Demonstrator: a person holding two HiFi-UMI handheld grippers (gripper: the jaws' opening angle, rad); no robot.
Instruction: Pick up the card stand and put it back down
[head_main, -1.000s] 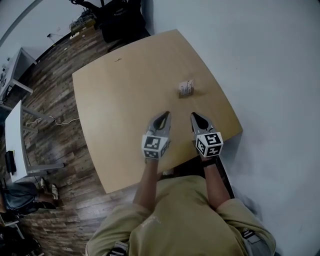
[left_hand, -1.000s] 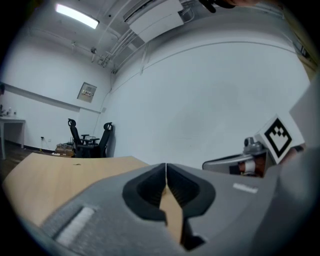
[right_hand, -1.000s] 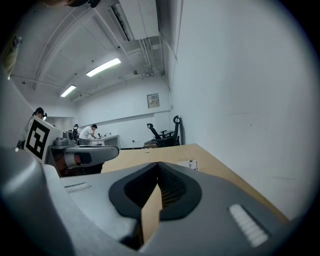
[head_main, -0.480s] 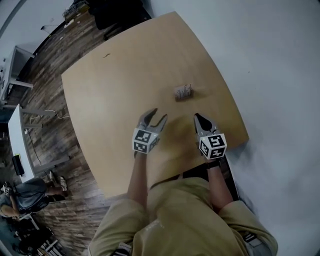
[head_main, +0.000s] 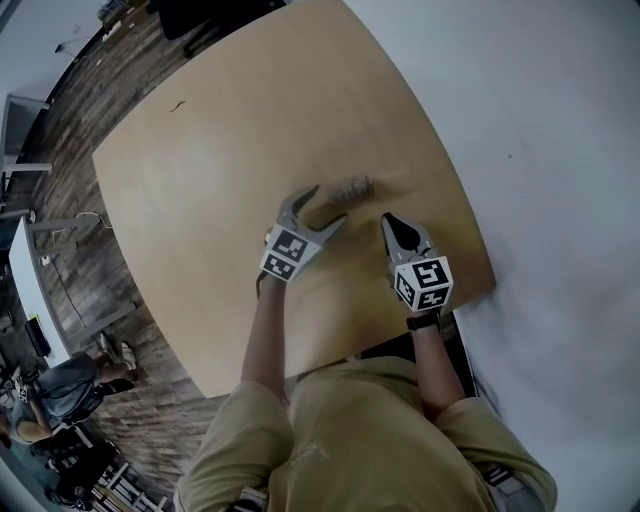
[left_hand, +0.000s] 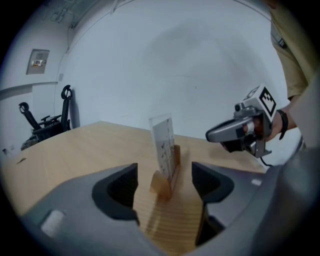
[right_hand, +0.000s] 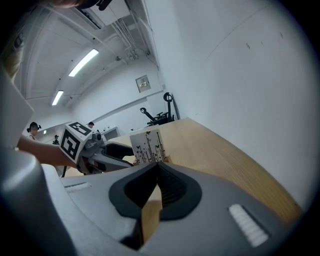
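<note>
Standing on the counter (head_main: 220, 140): one wooden card stand (left_hand: 160, 184), holding a single card (left_hand: 163, 142) upright in its slot. The card carries small dark printed figures.

Location: right half of the counter, towards the wall side, between the two jaws of the left tongs (head_main: 328, 205).

Left tongs: jaws have just been opening and stand wide, one on either side of the stand, pads clear of it.

Right tongs (head_main: 390, 222): jaws closed together, nothing in them, tip near the stand and to its right.

Counter: light wood, squarish with rounded corners.

Room: white wall (left_hand: 175, 60) alongside the counter; dark plank floor (head_main: 85, 100); ceiling strip lights (right_hand: 84, 62); black equipment (left_hand: 64, 107) by the far wall.
</note>
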